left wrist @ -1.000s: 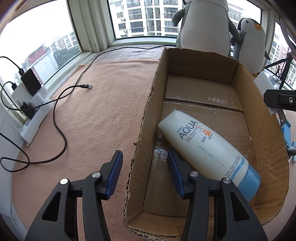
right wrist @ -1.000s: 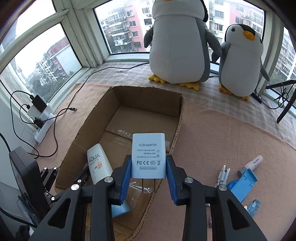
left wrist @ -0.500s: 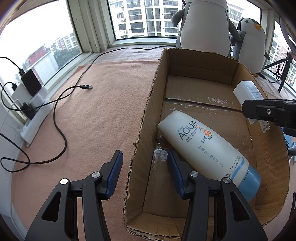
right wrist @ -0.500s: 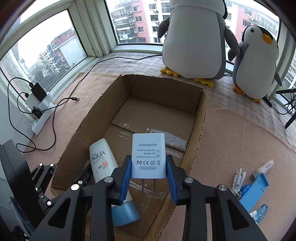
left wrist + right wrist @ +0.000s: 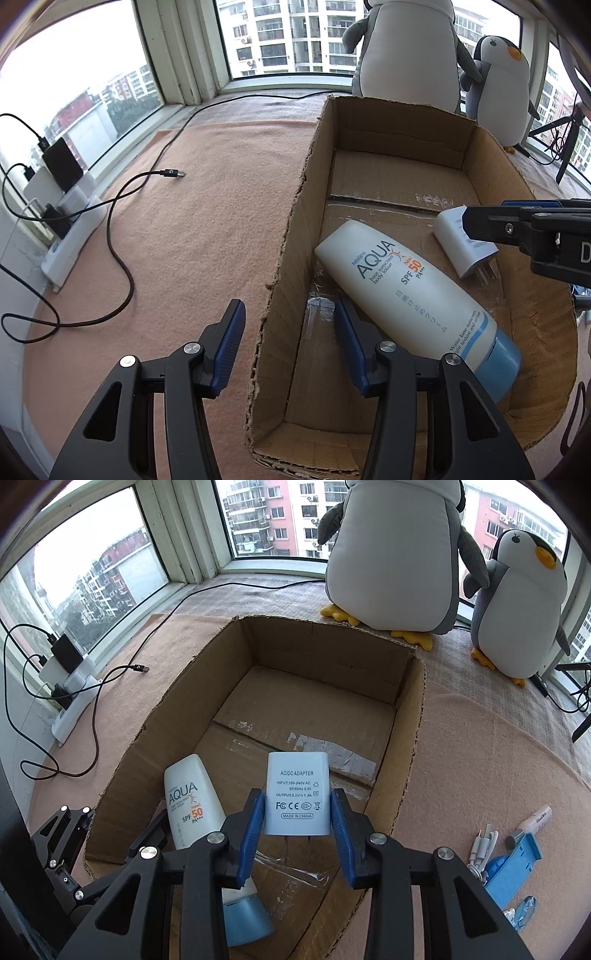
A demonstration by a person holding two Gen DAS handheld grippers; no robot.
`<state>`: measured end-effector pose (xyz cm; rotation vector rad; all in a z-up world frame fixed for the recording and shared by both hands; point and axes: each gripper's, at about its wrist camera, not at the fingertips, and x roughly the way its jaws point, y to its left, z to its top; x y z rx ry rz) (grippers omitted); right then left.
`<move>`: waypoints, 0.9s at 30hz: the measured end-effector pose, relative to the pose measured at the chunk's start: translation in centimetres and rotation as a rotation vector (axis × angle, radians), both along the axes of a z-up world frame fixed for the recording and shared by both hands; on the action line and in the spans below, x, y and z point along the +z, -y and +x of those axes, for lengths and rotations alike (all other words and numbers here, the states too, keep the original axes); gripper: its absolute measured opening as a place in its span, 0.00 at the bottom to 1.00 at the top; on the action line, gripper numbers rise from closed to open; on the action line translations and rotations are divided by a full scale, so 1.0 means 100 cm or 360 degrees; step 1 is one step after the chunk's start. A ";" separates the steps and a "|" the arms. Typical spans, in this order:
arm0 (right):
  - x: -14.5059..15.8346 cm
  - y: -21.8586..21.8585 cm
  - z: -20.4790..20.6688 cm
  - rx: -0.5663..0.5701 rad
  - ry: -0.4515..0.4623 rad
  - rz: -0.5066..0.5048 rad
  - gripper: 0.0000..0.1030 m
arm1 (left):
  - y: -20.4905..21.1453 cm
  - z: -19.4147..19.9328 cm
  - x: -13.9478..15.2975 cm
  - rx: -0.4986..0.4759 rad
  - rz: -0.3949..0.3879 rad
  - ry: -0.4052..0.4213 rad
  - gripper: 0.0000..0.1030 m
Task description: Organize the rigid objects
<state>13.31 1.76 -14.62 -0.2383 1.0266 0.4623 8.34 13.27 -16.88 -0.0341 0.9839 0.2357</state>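
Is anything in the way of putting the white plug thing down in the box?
Nothing visible blocks it. The adapter, held by the right gripper, hangs inside the cardboard box over bare floor. The sunscreen bottle lies beside it, toward the left gripper, not under it.

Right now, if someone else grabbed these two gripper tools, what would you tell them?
Left gripper: open, empty, straddling the cardboard box at its left wall.
Right gripper: shut on the white adapter, held low inside the box, not yet released.
Done: sunscreen bottle lies in the box.
Left: release the adapter; then probably the white tube, cable bundle and blue holder on the mat right of the box.
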 end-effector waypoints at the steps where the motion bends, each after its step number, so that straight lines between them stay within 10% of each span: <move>1: 0.001 0.000 -0.001 0.0010 0.0003 0.0016 0.51 | 0.000 0.000 0.000 0.0001 0.0000 0.0002 0.47; 15: 0.031 0.027 -0.018 -0.0005 0.0038 0.0134 0.62 | -0.001 0.000 -0.001 -0.0001 0.0014 0.0003 0.47; 27: 0.041 0.145 -0.019 -0.0233 -0.0053 0.0285 0.62 | -0.001 -0.001 -0.001 -0.0002 0.0021 0.0004 0.47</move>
